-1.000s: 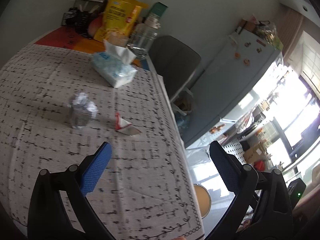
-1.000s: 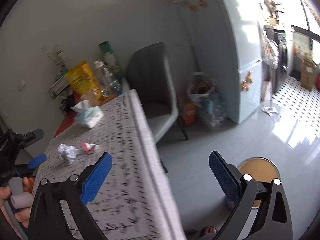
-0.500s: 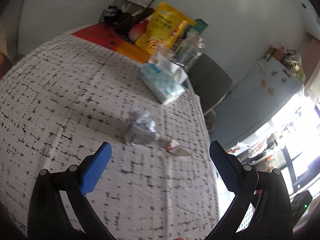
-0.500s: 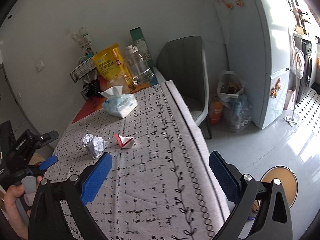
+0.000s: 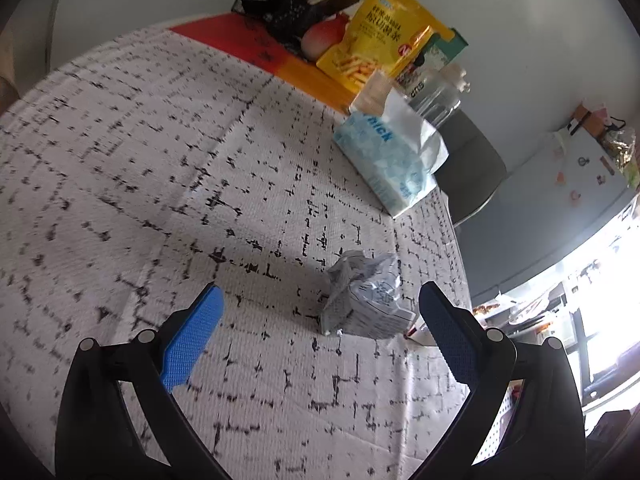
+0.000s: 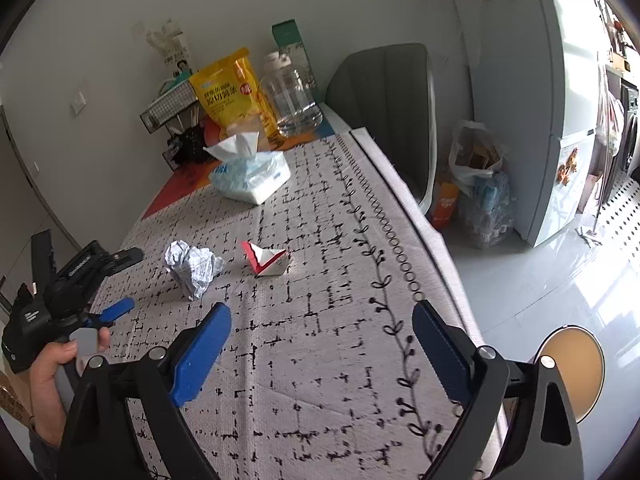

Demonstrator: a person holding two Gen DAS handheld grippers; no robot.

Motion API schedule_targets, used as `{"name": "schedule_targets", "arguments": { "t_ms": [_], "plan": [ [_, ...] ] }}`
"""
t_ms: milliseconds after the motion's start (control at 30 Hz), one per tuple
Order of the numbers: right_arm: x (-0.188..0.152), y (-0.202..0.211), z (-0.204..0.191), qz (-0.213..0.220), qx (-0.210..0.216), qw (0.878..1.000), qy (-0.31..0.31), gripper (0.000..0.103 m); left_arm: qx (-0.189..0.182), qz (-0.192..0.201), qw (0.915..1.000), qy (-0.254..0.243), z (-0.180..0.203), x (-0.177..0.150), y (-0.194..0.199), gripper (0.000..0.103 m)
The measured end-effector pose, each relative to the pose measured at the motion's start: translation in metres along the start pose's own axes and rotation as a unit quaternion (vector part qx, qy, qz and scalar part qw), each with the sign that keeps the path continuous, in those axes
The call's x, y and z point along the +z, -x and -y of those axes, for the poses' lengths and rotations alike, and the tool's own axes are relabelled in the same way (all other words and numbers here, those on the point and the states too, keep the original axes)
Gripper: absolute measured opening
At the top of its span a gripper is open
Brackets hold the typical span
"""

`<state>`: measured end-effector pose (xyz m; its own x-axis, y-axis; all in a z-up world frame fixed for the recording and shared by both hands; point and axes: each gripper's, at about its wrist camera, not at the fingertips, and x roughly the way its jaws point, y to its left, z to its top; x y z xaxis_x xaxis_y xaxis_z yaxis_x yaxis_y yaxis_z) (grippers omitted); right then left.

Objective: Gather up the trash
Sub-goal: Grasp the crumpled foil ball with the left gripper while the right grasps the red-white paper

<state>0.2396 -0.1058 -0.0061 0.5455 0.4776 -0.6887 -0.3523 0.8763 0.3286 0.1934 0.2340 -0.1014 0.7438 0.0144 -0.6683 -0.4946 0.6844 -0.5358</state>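
A crumpled silver wrapper [image 5: 364,296] lies on the patterned tablecloth [image 5: 160,168]. It sits just ahead of my left gripper [image 5: 322,292], nearer the right finger, and the pads do not touch it. That gripper is open. A folded red-and-white paper scrap [image 6: 268,260] lies beside the wrapper [image 6: 194,268]; the left wrist view shows only a sliver of the scrap [image 5: 416,334]. My right gripper [image 6: 322,312] hovers over the cloth nearer the table's front, its jaws wide and closing with nothing between them. A hand [image 6: 52,364] holds the left gripper [image 6: 128,280] left of the wrapper.
A tissue pack [image 6: 250,176], a yellow snack bag [image 6: 230,92] and a clear jar [image 6: 292,100] stand at the far end of the table. A grey chair [image 6: 392,100] and bags [image 6: 476,184] are beside the table. A round tan-lidded bin [image 6: 576,368] stands on the floor.
My left gripper came down and closer to the silver wrapper, which now looms large ahead of its fingers. The right gripper swung from the floor side toward the table and the two scraps.
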Motion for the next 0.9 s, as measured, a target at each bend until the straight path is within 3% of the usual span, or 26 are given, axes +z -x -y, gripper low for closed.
{"name": "schedule_targets", "arguments": {
  "t_ms": [267, 433, 500, 533, 600, 633, 767, 900],
  "plan": [
    [-0.005, -0.034, -0.015, -0.033, 0.007, 0.999, 0.012, 0.085, -0.038, -0.021, 0.9989, -0.019, 0.016, -0.009, -0.026, 0.097],
    [-0.003, -0.048, -0.018, -0.043, 0.01, 0.999, 0.014, 0.082, -0.02, -0.034, 0.9983, -0.044, 0.028, -0.012, -0.047, 0.096],
    [-0.002, -0.054, -0.016, -0.046, 0.009, 0.999, 0.01, 0.079, -0.012, -0.034, 0.998, -0.052, 0.03, -0.012, -0.052, 0.087],
    [0.0, -0.057, -0.014, -0.048, 0.007, 0.999, 0.008, 0.078, -0.014, -0.035, 0.9979, -0.054, 0.029, -0.011, -0.053, 0.071],
    [0.003, -0.063, -0.011, -0.052, 0.009, 0.999, 0.003, 0.072, -0.029, -0.056, 0.9972, -0.04, 0.025, -0.01, -0.057, 0.05],
    [0.006, -0.068, -0.009, -0.053, 0.012, 0.999, 0.0, 0.071, -0.027, -0.059, 0.9974, -0.033, 0.022, -0.009, -0.057, 0.044],
    [0.016, -0.089, -0.007, -0.071, 0.025, 0.997, -0.013, 0.055, -0.024, -0.043, 0.9984, -0.027, 0.013, -0.007, -0.046, 0.039],
    [0.023, -0.111, -0.013, -0.082, 0.035, 0.996, -0.01, 0.051, -0.011, -0.027, 0.9995, -0.013, 0.0, -0.005, -0.029, 0.039]
  ]
}}
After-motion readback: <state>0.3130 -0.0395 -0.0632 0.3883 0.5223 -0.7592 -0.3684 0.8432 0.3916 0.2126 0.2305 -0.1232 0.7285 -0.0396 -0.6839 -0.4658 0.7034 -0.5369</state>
